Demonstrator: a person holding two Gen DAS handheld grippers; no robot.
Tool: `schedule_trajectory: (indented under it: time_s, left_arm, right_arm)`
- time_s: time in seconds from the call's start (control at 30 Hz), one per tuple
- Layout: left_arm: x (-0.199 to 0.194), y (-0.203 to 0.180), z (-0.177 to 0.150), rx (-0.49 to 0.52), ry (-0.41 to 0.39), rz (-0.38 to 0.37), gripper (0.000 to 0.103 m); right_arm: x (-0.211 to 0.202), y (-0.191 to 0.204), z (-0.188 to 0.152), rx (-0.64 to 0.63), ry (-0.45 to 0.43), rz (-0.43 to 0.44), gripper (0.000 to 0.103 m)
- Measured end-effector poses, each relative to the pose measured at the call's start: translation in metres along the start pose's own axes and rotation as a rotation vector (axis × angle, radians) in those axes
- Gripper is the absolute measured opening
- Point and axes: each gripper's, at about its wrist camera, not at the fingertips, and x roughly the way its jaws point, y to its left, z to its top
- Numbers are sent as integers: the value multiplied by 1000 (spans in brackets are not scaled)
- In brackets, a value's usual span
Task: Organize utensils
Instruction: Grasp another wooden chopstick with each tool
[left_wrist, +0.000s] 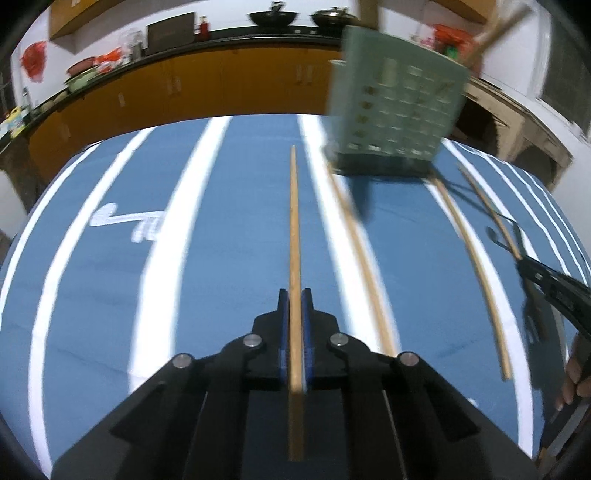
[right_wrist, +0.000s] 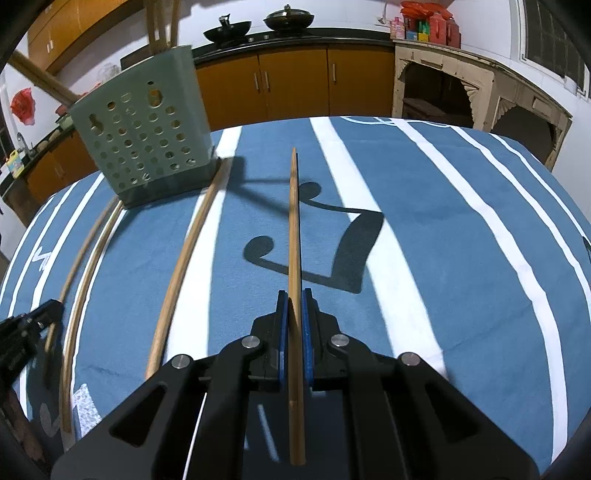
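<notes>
one chopstick (left_wrist: 294, 229) clamped in each tongs (left_wrist: 294, 295)

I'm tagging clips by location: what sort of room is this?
Most likely a home kitchen: woks on a dark countertop, orange cabinets beneath, and a green utensil holder on the blue-striped tablecloth.

Ahead of my right gripper (right_wrist: 294, 295) the tablecloth (right_wrist: 461, 258) lies open to the far edge. The green holder (right_wrist: 144, 140) blocks the far left, with loose chopsticks (right_wrist: 184, 258) lying before it.
</notes>
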Motion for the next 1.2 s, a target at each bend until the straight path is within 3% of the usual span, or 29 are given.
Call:
schedule_trajectory:
  time_s: [0.23,0.33,1.2]
  left_arm:
    - [7,30,13,5,7,71,11]
    - [8,32,14,15,1,86,18]
    - [7,29,11,-7,-6,84,20]
  right_arm:
    - [3,-10,5,10,-1,-5,8]
    - [3,-9,6,3,0,-12,8]
    - [2,-6,1,-19,2,-21,9]
